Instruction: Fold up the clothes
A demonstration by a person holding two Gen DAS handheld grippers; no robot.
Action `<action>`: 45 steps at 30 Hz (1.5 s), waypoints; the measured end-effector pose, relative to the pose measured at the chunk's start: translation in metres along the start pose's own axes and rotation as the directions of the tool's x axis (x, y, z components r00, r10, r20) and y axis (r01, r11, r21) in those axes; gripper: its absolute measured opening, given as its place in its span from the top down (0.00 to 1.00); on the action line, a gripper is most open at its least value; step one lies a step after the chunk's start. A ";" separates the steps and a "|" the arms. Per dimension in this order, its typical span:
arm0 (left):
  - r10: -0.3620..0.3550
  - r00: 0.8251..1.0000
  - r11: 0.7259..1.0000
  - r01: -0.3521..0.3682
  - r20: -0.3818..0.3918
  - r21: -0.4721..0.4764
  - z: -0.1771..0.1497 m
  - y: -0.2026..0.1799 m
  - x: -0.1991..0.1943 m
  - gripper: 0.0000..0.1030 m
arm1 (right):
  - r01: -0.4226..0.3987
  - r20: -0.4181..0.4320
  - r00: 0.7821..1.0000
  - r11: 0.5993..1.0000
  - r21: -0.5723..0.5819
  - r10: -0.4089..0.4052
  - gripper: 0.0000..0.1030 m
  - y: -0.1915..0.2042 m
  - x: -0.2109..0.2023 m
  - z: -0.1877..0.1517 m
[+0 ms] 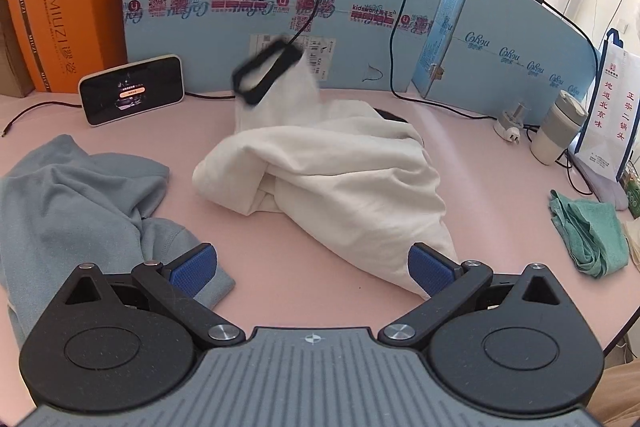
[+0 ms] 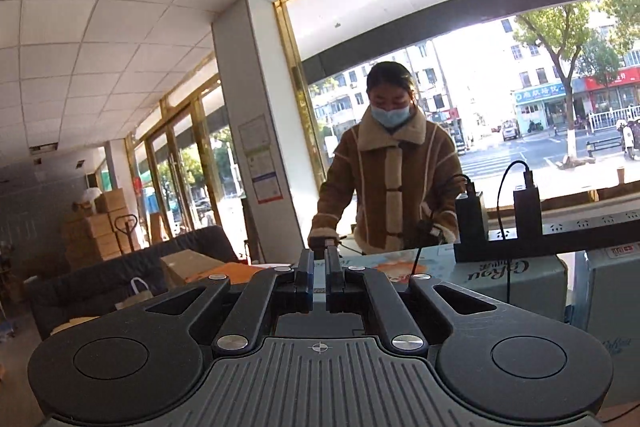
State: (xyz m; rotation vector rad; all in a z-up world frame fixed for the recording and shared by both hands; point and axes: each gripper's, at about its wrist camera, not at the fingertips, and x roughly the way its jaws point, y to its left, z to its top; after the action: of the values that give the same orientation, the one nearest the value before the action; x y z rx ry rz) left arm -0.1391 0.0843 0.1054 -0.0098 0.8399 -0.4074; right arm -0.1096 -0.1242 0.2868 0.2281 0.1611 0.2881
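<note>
White cotton garment (image 1: 332, 179), black-trimmed collar raised and blurred, lies crumpled mid-table on your pink table (image 1: 500, 195); grey-blue garment (image 1: 80, 195) heaped at its left. Your left gripper (image 1: 312, 267) stands spread above the cloth; your right gripper (image 2: 319, 281) is pressed together, empty.

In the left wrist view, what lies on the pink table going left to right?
Grey-blue garment → white garment → grey cup → green cloth.
</note>
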 end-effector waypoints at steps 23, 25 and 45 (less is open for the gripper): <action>-0.032 0.999 0.957 0.025 -0.019 -0.288 0.062 0.080 0.135 0.03 | 0.449 -0.598 0.738 0.890 0.087 -0.314 0.43 -0.095 -0.079 -0.188; -0.052 0.998 0.954 0.056 0.022 -0.294 0.061 0.070 0.133 0.19 | 0.477 -0.598 0.732 0.873 0.106 -0.327 0.40 -0.100 -0.086 -0.190; -0.585 0.811 0.805 0.579 -0.013 -0.133 0.065 -0.116 0.094 0.86 | 0.568 -0.562 0.728 0.804 0.174 -0.392 0.34 -0.135 -0.116 -0.186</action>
State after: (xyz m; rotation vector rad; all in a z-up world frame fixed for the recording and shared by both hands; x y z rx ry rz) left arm -0.0761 -0.0655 0.1011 -0.3852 0.9066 -0.9424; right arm -0.2197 -0.2481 0.0891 0.4393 0.7897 -0.2299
